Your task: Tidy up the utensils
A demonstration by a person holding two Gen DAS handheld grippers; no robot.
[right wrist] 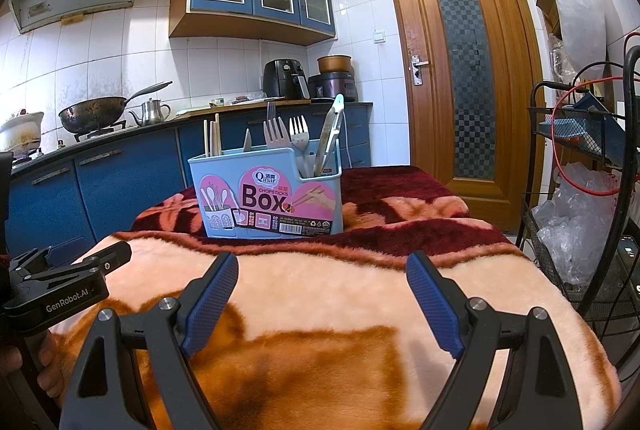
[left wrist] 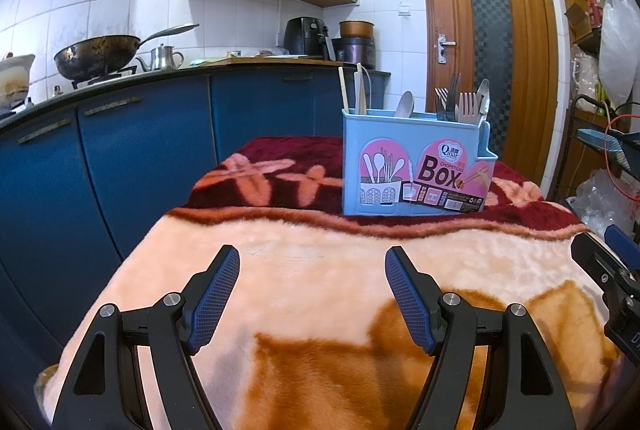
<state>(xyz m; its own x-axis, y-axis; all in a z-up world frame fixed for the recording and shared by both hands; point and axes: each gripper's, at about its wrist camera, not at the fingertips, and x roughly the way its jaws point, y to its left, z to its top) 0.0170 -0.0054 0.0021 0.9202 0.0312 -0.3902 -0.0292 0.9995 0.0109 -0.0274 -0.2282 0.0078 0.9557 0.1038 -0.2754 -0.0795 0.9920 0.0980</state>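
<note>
- Your left gripper (left wrist: 312,256) has its fingers spread wide with nothing between them; only the plush blanket (left wrist: 320,270) shows in the gap.
- Your right gripper (right wrist: 322,262) is the same: fingers apart, pinching nothing.
- The utensil box (left wrist: 416,165) stands upright on the desk, on the dark red band of the blanket, well ahead of both pairs of fingers. In the left wrist view it sits right of centre in the middle of the frame; in the right wrist view it sits left of centre, so it lies between your two hands.
- Neither hand looks clearly nearer, and the box is apart from both.
- The utensils stand near vertical, handles down in the box: wooden chopsticks (left wrist: 362,89) at its left end, a spoon (left wrist: 405,104) towards the middle, forks (right wrist: 298,131) and tongs (right wrist: 330,137) at the right end. Any pull would likely have to go upward along those long axes.
- No loose utensil shows on the blanket, so the task looks either barely begun or nearly finished; you cannot tell which from here.
- The box is smooth, pale blue, hard plastic with a pink label; the metal pieces are slick and thin, the chopsticks matte wood.
- The blanket is deep, soft pile, so the light box may tip or slide if you nudge it.
</note>
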